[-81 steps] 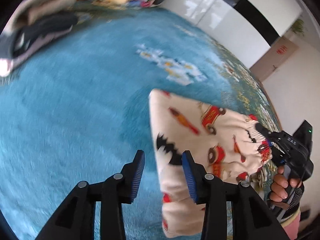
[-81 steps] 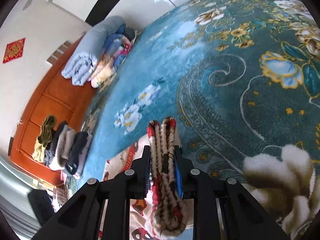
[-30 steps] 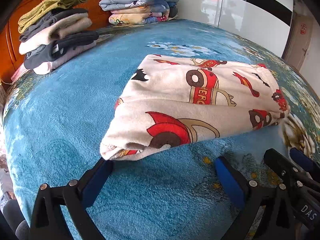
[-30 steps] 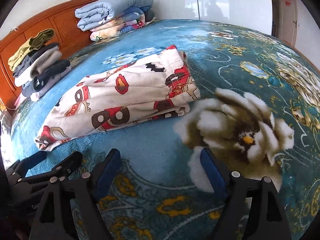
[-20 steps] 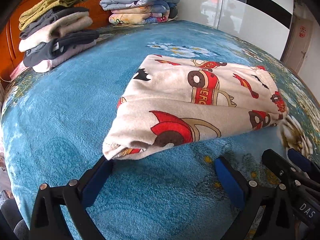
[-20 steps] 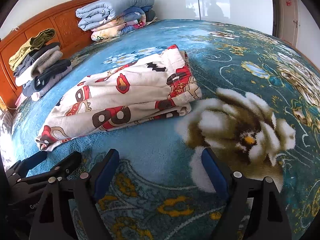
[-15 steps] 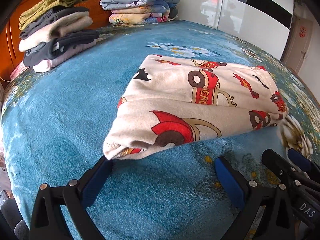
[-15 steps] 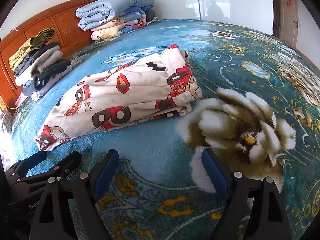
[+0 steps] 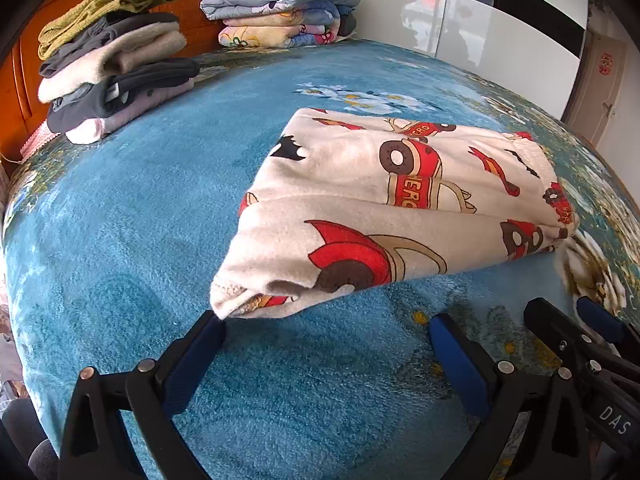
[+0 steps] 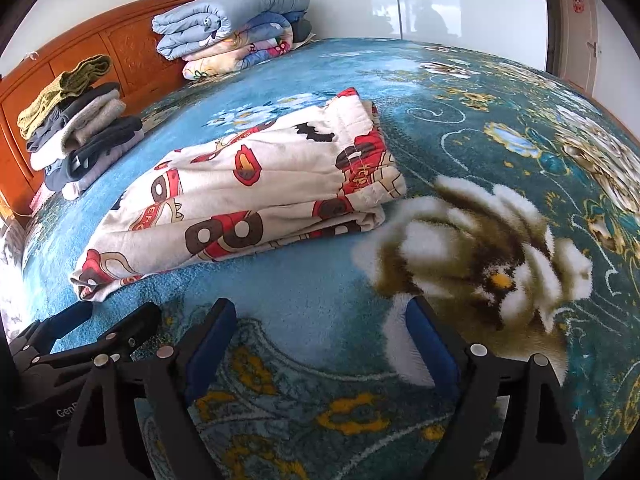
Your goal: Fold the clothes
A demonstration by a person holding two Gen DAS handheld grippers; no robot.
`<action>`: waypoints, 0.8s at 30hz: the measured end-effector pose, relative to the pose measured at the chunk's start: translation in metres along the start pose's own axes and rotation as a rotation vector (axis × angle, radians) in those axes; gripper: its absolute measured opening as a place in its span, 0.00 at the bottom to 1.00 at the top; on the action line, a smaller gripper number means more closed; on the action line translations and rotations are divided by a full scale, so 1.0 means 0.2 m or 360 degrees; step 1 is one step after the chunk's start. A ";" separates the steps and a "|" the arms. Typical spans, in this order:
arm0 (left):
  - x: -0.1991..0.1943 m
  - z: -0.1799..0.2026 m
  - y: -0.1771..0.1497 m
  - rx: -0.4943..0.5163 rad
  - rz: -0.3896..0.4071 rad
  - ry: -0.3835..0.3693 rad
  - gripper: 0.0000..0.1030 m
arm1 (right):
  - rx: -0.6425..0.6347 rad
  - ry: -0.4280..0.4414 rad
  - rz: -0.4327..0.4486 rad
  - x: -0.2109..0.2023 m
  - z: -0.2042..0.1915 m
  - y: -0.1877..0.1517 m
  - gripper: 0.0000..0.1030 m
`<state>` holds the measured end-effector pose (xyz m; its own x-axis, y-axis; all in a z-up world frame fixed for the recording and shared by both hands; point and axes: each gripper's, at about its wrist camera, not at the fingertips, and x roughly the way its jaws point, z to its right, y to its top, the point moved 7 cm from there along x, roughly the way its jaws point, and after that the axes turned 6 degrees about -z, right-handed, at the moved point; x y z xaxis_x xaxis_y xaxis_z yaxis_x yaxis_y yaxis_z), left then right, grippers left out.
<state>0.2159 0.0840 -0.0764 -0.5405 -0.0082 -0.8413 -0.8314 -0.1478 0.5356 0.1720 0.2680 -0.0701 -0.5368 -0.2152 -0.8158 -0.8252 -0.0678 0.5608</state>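
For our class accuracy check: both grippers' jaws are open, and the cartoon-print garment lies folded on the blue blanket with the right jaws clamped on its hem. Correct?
Not quite. In the right wrist view, the right gripper grips nothing; the cartoon-print garment lies folded on the blue blanket, apart from it. The left gripper is open too.

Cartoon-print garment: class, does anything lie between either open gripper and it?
Nothing visible does. Only bare blanket separates the left gripper and right gripper from the garment; the left one's tip nearly meets its corner.
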 end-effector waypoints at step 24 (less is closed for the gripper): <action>0.00 -0.01 0.00 0.0004 -0.0001 -0.0003 1.00 | 0.0003 -0.0004 0.0001 0.00 -0.01 0.00 0.86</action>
<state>0.2157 0.0819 -0.0768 -0.5404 -0.0064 -0.8414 -0.8319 -0.1456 0.5355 0.1723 0.2668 -0.0702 -0.5376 -0.2127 -0.8160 -0.8252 -0.0661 0.5609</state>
